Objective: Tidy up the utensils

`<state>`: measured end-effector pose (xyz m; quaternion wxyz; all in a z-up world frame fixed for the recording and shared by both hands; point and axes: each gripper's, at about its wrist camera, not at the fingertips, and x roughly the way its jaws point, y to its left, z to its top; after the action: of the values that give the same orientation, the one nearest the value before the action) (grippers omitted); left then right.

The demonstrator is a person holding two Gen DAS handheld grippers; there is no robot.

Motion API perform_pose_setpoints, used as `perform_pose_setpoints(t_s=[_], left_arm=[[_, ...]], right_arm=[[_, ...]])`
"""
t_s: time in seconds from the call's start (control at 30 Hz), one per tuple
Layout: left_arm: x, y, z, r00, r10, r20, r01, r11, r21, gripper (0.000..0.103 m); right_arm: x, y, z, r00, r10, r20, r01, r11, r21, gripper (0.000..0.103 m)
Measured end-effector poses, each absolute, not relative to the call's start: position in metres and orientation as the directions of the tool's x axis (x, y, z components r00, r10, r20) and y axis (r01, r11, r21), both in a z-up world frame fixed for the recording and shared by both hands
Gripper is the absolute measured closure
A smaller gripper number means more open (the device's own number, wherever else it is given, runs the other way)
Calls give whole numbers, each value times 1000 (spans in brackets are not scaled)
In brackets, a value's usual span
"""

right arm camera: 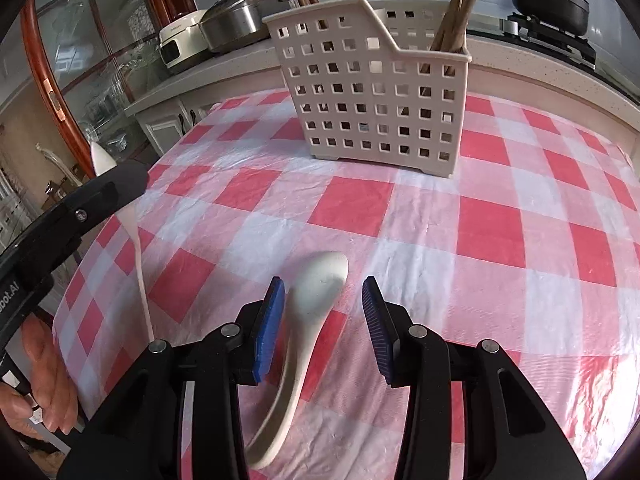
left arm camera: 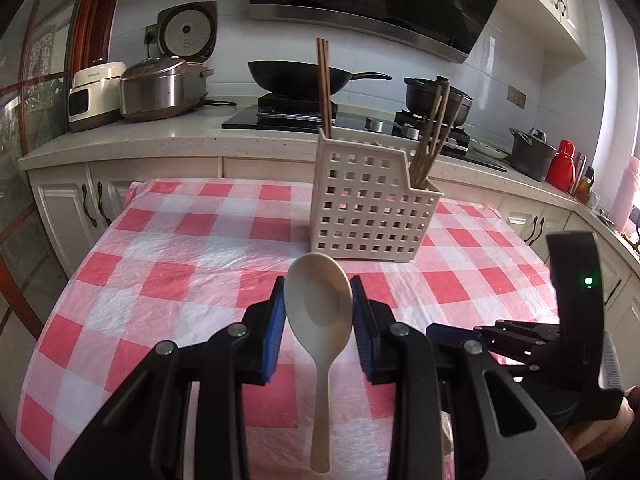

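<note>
My left gripper (left arm camera: 318,292) is shut on a cream spoon (left arm camera: 318,312), its blue pads pressing both sides of the bowl while the handle hangs down toward the camera. In the right wrist view this gripper (right arm camera: 120,180) shows at the left edge with the spoon's handle (right arm camera: 140,272) dangling below. A second cream spoon (right arm camera: 320,284) lies on the checked tablecloth (right arm camera: 500,220), bowl down, between the open jaws of my right gripper (right arm camera: 324,292), close to the left pad (right arm camera: 268,328). A white perforated utensil basket (left arm camera: 372,208) (right arm camera: 372,92) stands beyond, holding brown chopsticks (left arm camera: 325,88) (right arm camera: 456,16).
Behind the table runs a kitchen counter (left arm camera: 140,136) with rice cookers (left arm camera: 160,88), a wok (left arm camera: 296,76) and pots (left arm camera: 436,98) on the stove. A person's hand (right arm camera: 48,380) grips the left tool. A glass door (right arm camera: 88,60) stands left of the table.
</note>
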<state>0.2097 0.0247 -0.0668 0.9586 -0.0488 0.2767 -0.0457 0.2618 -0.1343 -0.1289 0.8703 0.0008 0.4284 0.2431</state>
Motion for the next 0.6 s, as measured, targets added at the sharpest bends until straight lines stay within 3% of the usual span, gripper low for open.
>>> perform_pose_setpoints(t_s=[0.23, 0.4, 0.47, 0.6], left_arm=[[214, 30, -75, 837, -128, -532, 69, 989, -130, 73], [216, 36, -78, 836, -124, -534, 55, 988, -142, 73], [216, 39, -78, 838, -120, -533, 48, 988, -146, 73], [216, 40, -78, 837, -120, -534, 46, 988, -150, 73]], right_arm=[[274, -121, -139, 484, 405, -776, -414, 887, 205, 62], [280, -96, -138, 500, 295, -814, -437, 898, 58, 62], [278, -90, -139, 513, 256, -820, -448, 894, -1, 67], [276, -96, -137, 532, 261, -806, -437, 899, 2, 68]])
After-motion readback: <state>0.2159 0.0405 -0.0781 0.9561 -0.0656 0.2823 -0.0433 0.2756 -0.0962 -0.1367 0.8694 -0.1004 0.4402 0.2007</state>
